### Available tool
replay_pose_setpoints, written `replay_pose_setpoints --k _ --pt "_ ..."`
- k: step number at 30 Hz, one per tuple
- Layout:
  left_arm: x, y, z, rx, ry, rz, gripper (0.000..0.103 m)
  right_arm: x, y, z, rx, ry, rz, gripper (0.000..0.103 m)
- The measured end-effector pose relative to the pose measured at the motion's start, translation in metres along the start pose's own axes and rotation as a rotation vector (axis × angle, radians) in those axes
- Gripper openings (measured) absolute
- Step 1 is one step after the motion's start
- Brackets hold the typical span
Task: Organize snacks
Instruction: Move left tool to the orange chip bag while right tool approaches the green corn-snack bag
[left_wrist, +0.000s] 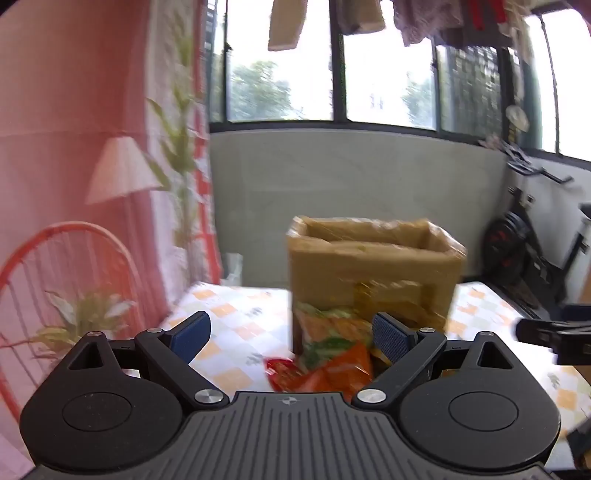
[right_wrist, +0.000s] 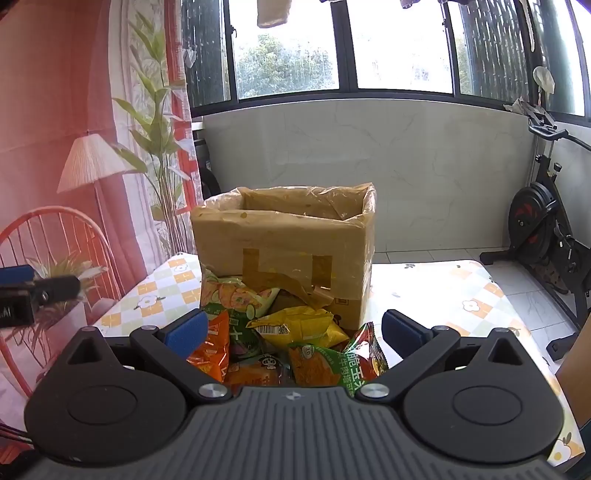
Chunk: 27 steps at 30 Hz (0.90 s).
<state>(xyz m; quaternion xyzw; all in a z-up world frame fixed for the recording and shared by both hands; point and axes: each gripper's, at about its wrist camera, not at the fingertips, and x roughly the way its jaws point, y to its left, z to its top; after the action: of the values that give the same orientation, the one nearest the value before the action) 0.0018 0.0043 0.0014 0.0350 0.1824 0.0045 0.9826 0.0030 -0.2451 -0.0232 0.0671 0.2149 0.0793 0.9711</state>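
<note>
Both tongs, left tongs (left_wrist: 291, 332) and right tongs (right_wrist: 293, 328), gape empty above snack bags (right_wrist: 291, 347); slick, overlapping bags may slip or drag neighbours beside box (right_wrist: 288, 251).

Daylit windows (right_wrist: 399, 48) above a grey marble wall (right_wrist: 406, 166); exercise bike (right_wrist: 543, 221) right, pink backdrop (right_wrist: 48, 92) left.

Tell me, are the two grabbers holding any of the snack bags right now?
No, nothing is held. The left gripper and the right gripper are both wide open, and the snack bags lie loose on the table before the cardboard box.
</note>
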Motion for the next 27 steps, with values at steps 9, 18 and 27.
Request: replay_pose_setpoints --k 9,18,27 --pt "0.024 0.032 0.000 -0.019 -0.024 0.087 0.095 0.021 -0.018 0.013 -0.015 -0.130 -0.003 0.102" --pt "0.082 0.025 -0.040 -0.054 0.089 0.045 0.094 0.076 -0.032 0.003 0.092 -0.272 -0.065 0.103" --pt "0.107 0.012 -0.088 -0.051 0.176 0.044 0.092 0.129 -0.061 -0.047 0.007 -0.056 -0.043 0.103"
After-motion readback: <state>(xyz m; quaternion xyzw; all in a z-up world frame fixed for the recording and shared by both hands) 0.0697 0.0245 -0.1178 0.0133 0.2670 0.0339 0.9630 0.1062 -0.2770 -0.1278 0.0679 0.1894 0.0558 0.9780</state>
